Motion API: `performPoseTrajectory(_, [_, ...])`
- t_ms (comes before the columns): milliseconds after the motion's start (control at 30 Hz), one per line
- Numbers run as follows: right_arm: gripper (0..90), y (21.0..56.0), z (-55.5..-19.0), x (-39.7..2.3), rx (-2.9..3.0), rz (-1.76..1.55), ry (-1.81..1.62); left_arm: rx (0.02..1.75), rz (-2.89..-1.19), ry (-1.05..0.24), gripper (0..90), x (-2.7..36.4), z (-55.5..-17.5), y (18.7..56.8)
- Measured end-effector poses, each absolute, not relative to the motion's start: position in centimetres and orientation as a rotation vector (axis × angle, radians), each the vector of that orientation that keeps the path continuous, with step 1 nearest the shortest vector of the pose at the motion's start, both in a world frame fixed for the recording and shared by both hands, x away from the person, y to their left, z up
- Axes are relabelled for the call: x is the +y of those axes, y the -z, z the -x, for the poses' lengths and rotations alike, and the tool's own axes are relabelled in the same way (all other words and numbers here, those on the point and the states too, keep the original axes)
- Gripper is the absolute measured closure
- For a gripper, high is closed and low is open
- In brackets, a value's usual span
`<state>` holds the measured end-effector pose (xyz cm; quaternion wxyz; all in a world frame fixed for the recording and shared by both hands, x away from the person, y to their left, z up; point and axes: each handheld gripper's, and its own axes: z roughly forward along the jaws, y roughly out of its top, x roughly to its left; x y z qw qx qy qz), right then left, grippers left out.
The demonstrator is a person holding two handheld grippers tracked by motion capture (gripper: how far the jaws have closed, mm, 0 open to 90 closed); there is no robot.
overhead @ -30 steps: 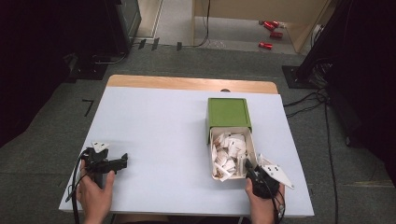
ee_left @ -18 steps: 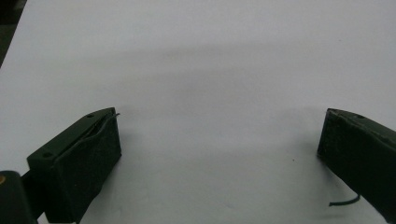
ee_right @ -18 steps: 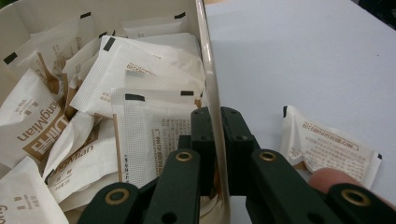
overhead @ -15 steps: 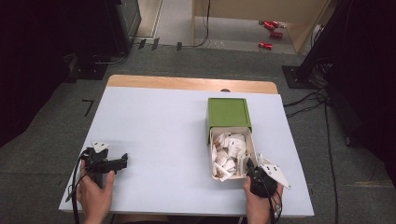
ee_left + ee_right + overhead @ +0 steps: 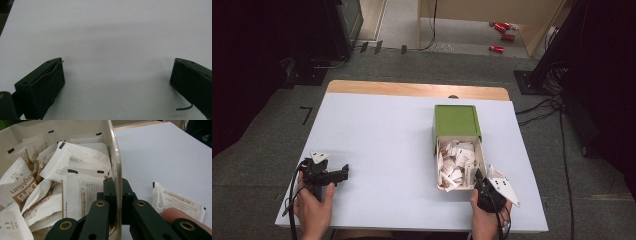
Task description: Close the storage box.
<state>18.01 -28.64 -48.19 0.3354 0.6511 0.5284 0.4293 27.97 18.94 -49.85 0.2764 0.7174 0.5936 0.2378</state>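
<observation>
The right gripper (image 5: 116, 195) is clamped on the side wall of the tray (image 5: 115, 157), one jaw inside the tray and one outside; its jaws have just been closing onto that wall. The tray, a cream open box, stands near the table's (image 5: 377, 130) right edge, towards the near right corner, its far end tucked into a green box (image 5: 456, 121). It holds a loose heap of white sachets (image 5: 82, 192) with brown print. One further sachet (image 5: 175, 201) lies flat on the table just outside the gripped wall, near a fingertip of the hand that holds the gripper.

The left gripper (image 5: 343, 173) rests near the table's near left corner, well apart from the tray. Its jaws stand wide and released over bare table surface.
</observation>
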Motion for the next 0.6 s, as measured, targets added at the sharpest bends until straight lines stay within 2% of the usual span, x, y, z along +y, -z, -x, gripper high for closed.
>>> performPoseTrajectory(600, [88.2, 47.92, -19.06, -28.35, 1.380, -1.718, -1.105, 1.594, -1.927, -0.640, 0.0, 18.93, -27.96, 49.85])
